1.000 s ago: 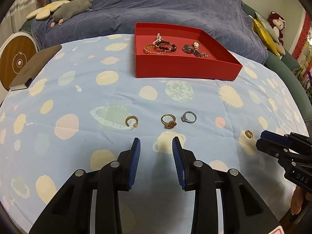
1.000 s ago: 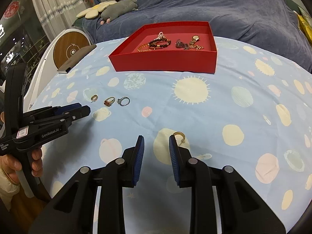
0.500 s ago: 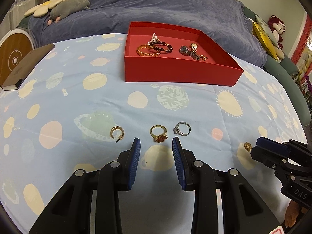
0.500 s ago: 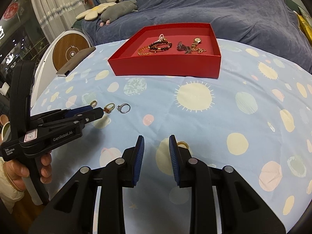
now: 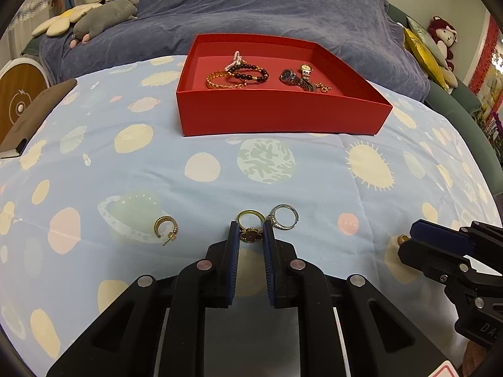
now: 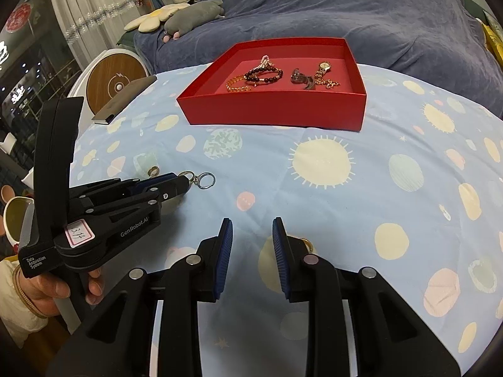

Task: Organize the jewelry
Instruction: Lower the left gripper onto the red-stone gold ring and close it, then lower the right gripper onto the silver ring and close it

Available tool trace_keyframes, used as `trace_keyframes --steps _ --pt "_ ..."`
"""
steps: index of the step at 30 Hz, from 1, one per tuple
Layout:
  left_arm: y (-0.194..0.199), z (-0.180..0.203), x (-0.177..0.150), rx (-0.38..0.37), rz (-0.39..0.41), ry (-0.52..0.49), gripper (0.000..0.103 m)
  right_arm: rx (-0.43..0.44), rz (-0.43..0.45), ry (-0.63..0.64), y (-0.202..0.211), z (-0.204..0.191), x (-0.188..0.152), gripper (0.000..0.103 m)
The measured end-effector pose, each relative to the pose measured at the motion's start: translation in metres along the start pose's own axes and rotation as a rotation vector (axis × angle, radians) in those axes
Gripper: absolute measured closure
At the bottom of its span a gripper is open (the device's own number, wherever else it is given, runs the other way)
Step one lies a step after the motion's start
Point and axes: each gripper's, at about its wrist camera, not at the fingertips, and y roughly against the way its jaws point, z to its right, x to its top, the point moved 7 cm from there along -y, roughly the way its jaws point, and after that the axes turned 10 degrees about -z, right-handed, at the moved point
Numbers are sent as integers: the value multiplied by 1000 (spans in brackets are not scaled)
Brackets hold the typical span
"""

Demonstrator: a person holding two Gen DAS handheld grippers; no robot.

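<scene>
A gold ring with a red stone point(image 5: 250, 235) lies on the planet-print cloth between the pads of my left gripper point(image 5: 250, 233), whose jaws are closing and touch its sides. A silver ring point(image 5: 284, 217) lies just right of it and a gold hoop earring point(image 5: 166, 229) to the left. The red box point(image 5: 283, 119) behind holds bracelets and watches. In the right wrist view my right gripper point(image 6: 251, 232) stands open over the cloth with nothing between its fingers. A second gold earring point(image 6: 306, 243) peeks out beside its right finger. The left gripper point(image 6: 179, 185) shows there at the gold ring point(image 6: 188, 175).
A dark notebook point(image 5: 34, 119) lies at the cloth's left edge beside a round wood-faced device point(image 5: 19, 100). Plush toys point(image 5: 103, 19) rest on the blue blanket behind the box. A mug point(image 6: 15, 220) stands at the far left, by a person's hand point(image 6: 47, 289).
My left gripper has moved forward onto the gold ring and its jaws have narrowed around it. The right gripper has crept slightly forward past the second earring, its jaws unchanged.
</scene>
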Motion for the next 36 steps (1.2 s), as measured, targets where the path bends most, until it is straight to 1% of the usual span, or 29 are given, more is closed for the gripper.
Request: trace_keyframes --steps 4,11,18,23,30,33,36 --pt "11 -5 -1 -2 8 10 91 8 -7 28 -11 -13 10 77" --pt "25 -25 -7 -18 10 54 91 41 -26 60 -37 -37 27 77" --pt "30 -42 -14 -24 8 79 91 27 -37 84 -56 -48 39 77" --pt "34 -50 -17 -31 10 89 91 19 -52 95 -68 -53 40 77" --pt "32 -59 -22 -22 5 101 91 -9 -39 116 -70 -56 42 77" --pt "31 -61 -20 -14 6 111 91 -34 -37 139 -70 -58 41 79" --pt "30 -61 -17 -7 8 113 91 -34 -38 141 -69 -59 39 79"
